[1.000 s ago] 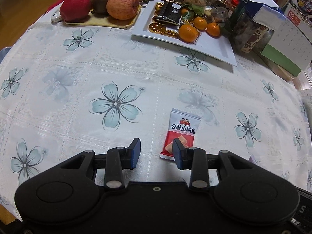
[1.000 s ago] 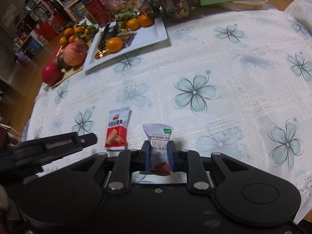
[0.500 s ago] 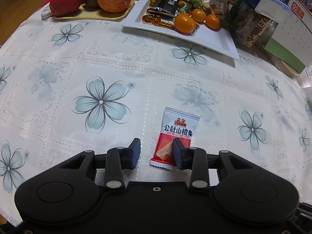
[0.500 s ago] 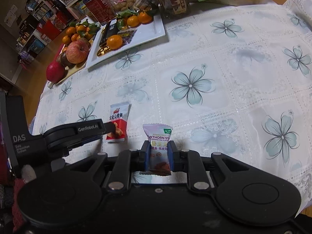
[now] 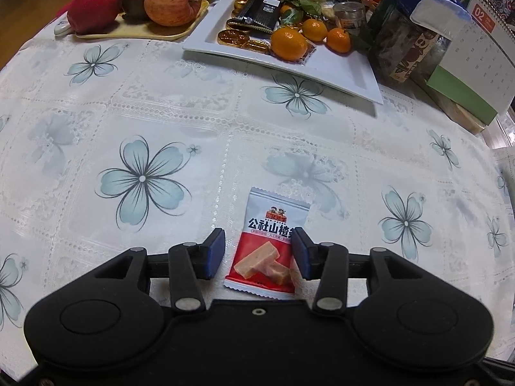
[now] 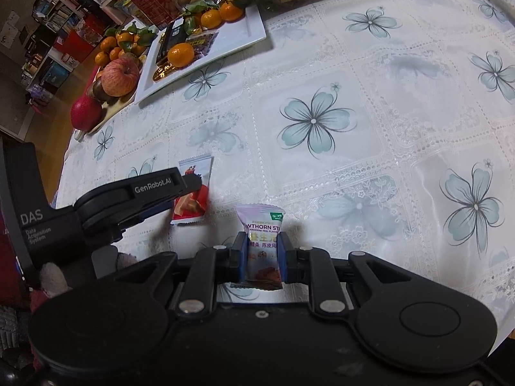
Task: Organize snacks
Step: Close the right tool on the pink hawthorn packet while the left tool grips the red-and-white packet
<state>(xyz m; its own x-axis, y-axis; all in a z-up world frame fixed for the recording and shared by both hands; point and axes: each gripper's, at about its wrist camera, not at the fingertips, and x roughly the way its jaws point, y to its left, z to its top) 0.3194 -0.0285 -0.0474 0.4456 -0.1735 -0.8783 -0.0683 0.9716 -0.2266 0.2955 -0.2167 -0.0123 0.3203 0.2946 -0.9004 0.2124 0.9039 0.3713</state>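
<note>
My right gripper [image 6: 260,259] pinches purple sachet [image 6: 261,245]; left gripper [image 5: 257,254] opening astride red sachet [image 5: 269,246] on worktop [image 5: 225,122]. Neither on white tray [image 5: 347,75] yet.

Warm indoor light falls evenly on the counter [image 5: 225,122], leaving soft sheen on its glossy cloth and only faint shadows. Both fisheye views bow strongly toward the edges. The far room in the right wrist view is dim, and focus stays sharp nearby.

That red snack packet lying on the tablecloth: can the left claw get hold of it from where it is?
Probably yes. The red snack packet lies flat between the left claw's fingers, whose jaws are opening around it, with nothing else nearby on the tablecloth.
</note>
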